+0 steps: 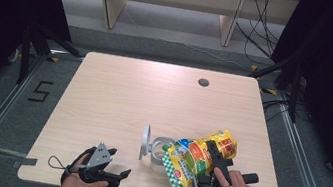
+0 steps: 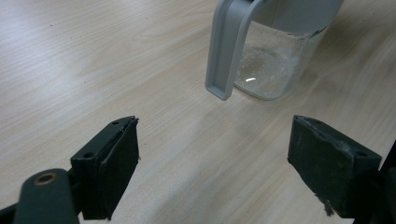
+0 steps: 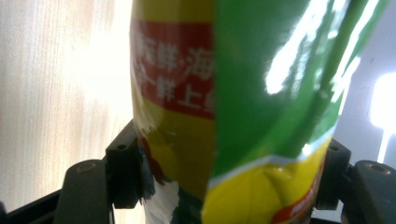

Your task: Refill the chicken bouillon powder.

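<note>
At lower right of the high view, the right gripper (image 1: 212,157) clamps a crinkled yellow-and-green foil packet (image 1: 200,157) tilted over a clear plastic jug (image 1: 161,152); the left gripper (image 1: 116,175) rests unclenched at lower left.

High view looks down on the table (image 1: 118,96); gripper views sit close above it.

Far half of table (image 1: 154,91) free; jug (image 1: 158,149) w/ open lid and tilted bag (image 1: 197,160) block near-right.
</note>
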Tool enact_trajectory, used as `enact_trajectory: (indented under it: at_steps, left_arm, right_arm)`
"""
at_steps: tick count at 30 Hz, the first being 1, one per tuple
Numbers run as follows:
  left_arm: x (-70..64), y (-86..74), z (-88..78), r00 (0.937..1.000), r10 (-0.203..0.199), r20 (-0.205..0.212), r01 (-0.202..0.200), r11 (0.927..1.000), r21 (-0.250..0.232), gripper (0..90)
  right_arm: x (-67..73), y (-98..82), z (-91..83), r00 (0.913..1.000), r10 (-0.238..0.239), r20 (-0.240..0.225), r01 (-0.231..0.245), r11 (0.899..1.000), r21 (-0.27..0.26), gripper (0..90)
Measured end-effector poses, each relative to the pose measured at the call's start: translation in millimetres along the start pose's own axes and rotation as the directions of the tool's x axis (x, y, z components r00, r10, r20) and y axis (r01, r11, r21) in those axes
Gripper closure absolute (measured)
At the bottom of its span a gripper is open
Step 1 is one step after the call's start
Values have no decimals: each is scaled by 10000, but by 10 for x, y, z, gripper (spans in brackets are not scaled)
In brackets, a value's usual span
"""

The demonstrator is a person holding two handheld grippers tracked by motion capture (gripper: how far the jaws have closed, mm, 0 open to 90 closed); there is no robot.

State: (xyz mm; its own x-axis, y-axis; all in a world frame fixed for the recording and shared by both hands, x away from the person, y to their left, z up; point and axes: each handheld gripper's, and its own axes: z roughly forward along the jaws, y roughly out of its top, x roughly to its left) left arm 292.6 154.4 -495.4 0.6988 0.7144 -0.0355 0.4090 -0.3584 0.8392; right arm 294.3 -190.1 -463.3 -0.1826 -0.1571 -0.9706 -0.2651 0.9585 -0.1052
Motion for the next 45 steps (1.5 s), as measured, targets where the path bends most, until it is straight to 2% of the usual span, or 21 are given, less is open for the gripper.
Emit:
enact_trajectory:
  at_steps: [3, 4, 6, 7, 9, 10, 12, 15, 17, 21, 23, 26, 27, 28, 33, 34, 38, 39, 42, 44, 45]
  left_arm:
    - [7, -2, -4, 10000, 23, -48, -22, 9999, 117, 161]
    - [8, -7, 3, 9999, -49, -134, 51, 9999, 164, 161]
    - [6, -6, 3, 10000, -69, 6, 69, 9998, 183, 161]
    - [13, -6, 5, 9999, 37, -104, -34, 9997, 244, 161]
    - [-13, -7, 15, 9996, -270, 50, 271, 9996, -20, 161]
    - [12, -5, 0, 10000, 42, -35, -41, 9997, 259, 161]
    - [12, -6, 3, 10000, -15, -50, 16, 9997, 236, 161]
    - [4, -8, 5, 9999, -115, 40, 115, 9998, 150, 161]
    - [10, -6, 6, 10000, -30, 22, 30, 9998, 189, 161]
    - [-6, -8, 15, 9999, -131, -2, 131, 9999, 65, 161]
    - [1, -7, 12, 9999, -107, 3, 107, 9998, 149, 161]
    - [5, -7, 7, 10000, -72, 34, 71, 9998, 178, 161]
    - [-2, -8, 13, 9999, -133, 39, 133, 9999, 95, 161]
    - [10, -4, 14, 9999, 125, 38, -125, 9999, 74, 161]
    - [6, -2, 14, 9999, 110, 70, -111, 9999, 81, 161]
    - [6, -2, 13, 9999, 108, 68, -109, 9999, 80, 161]
    - [9, -3, 14, 9999, 122, 77, -123, 9999, 98, 161]
    - [8, -3, 15, 9999, 126, 82, -127, 9999, 99, 161]
    - [7, -3, 15, 9999, 135, 78, -136, 9998, 109, 161]
    - [7, -3, 15, 9999, 126, 86, -127, 9999, 102, 161]
    - [7, -3, 14, 9999, 126, 77, -127, 9999, 95, 161]
  right_arm:
    - [-30, -1, 3, 9997, -235, 94, 236, 9997, -64, 314]
    - [-5, 1, 6, 9998, 138, -171, -138, 9999, 32, 314]
    - [-1, -2, 9, 9997, 208, -99, -208, 9998, -12, 315]
    - [-24, 4, 8, 9999, -8, -127, 8, 10000, -2, 315]
    - [-71, 20, 10, 9987, -498, -49, 498, 9988, -16, 316]
    - [-40, 15, 9, 9998, -52, -169, 53, 10000, 75, 320]
    - [-68, 20, 32, 9990, -444, -110, 442, 9989, -150, 331]
    - [-74, 23, 14, 9989, -342, -306, 345, 9994, 70, 334]
    - [-101, 32, 16, 9972, -710, -240, 709, 9975, -44, 336]
    - [-118, 27, 15, 9962, -803, -345, 802, 9968, -39, 364]
    - [-156, 36, 21, 9914, -1285, -235, 1283, 9917, -81, 367]
    - [-170, 36, 25, 9895, -1430, -223, 1428, 9897, -127, 368]
    - [-150, 31, 19, 9925, -1187, -294, 1187, 9929, -19, 369]
    - [-164, 35, 18, 9900, -1398, -209, 1397, 9902, -46, 369]
    - [-209, 38, 12, 9821, -1877, -129, 1877, 9822, -21, 370]
    - [-275, 41, -8, 9611, -2748, -272, 2755, 9609, 266, 370]
    - [-301, 41, -9, 9571, -2876, -338, 2886, 9571, 262, 370]
    - [-289, 37, -20, 9632, -2665, -358, 2679, 9625, 423, 370]
    - [-329, 54, -15, 9517, -3047, -382, 3060, 9515, 315, 370]
    - [-311, 44, -15, 9621, -2690, -439, 2706, 9621, 348, 372]
    - [-333, 49, -6, 9547, -2952, -377, 2962, 9548, 246, 373]
